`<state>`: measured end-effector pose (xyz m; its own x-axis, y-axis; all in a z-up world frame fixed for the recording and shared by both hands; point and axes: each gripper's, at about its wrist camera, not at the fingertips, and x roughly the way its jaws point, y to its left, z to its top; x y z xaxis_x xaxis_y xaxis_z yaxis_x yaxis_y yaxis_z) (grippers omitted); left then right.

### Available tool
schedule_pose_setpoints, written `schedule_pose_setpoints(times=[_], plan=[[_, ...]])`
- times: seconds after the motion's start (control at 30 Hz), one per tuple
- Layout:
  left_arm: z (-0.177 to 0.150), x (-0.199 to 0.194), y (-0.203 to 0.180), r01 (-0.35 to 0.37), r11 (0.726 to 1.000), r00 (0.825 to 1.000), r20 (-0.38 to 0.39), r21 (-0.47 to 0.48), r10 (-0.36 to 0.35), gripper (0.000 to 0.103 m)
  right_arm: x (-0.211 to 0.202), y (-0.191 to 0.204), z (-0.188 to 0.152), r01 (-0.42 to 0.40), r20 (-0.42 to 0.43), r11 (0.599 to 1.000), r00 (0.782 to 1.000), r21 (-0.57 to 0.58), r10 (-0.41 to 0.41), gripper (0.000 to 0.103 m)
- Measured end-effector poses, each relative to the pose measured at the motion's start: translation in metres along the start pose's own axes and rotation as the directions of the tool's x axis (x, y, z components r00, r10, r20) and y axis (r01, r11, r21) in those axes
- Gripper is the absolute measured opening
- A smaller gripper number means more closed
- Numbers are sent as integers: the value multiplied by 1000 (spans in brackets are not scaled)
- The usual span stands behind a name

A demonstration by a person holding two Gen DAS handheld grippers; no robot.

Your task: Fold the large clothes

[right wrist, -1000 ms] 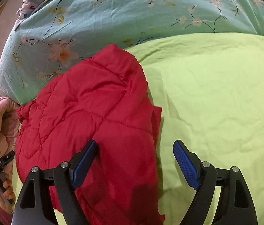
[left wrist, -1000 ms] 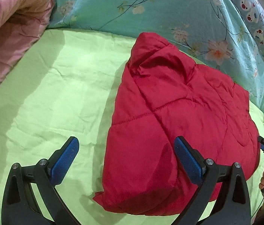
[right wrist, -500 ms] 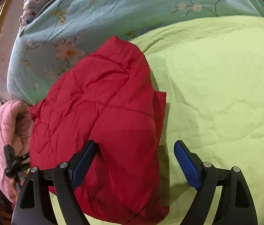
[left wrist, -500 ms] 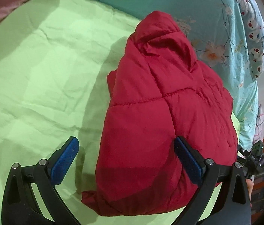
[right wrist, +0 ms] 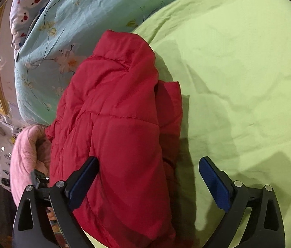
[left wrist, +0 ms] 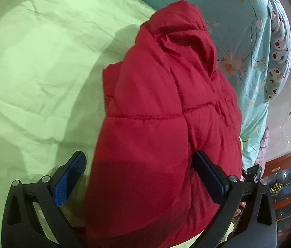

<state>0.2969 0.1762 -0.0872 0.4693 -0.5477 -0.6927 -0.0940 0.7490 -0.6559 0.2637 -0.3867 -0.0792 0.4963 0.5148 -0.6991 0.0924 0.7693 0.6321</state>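
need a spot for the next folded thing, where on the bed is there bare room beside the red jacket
The green sheet lies bare across the wide stretch on one side of the red jacket, up to the floral blanket. The jacket's other side is crowded: the pink quilt and floral blanket press close. Both grippers straddle its near edges, open.

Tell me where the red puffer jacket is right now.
The red puffer jacket lies folded on the light green sheet, beside the floral turquoise quilt, its near end between both open grippers' fingers.
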Motion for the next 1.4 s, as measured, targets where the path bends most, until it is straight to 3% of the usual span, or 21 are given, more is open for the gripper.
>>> schedule_pose_setpoints(times=[0.3,0.77,0.93,1.03,1.2,1.4], plan=[[5,17,-8,47,999,998,-48,-17,-48,103,21,11,2,-57,-53,998,997,-18,56,102],[9,27,-14,34,999,999,-32,19,-34,103,39,24,3,-50,-79,998,996,-49,46,102],[7,22,-15,27,998,1000,-14,51,-27,93,42,30,2,-27,-81,997,997,-73,21,101],[4,18,-20,13,997,1000,5,76,-13,81,39,33,-1,-17,-80,996,997,-91,9,93],[0,10,-32,-18,993,999,35,115,14,63,30,40,-3,-1,-67,993,998,-119,-7,69],[-8,-10,-43,-19,991,997,70,134,9,49,21,49,-6,3,-54,992,998,-125,-10,55]])
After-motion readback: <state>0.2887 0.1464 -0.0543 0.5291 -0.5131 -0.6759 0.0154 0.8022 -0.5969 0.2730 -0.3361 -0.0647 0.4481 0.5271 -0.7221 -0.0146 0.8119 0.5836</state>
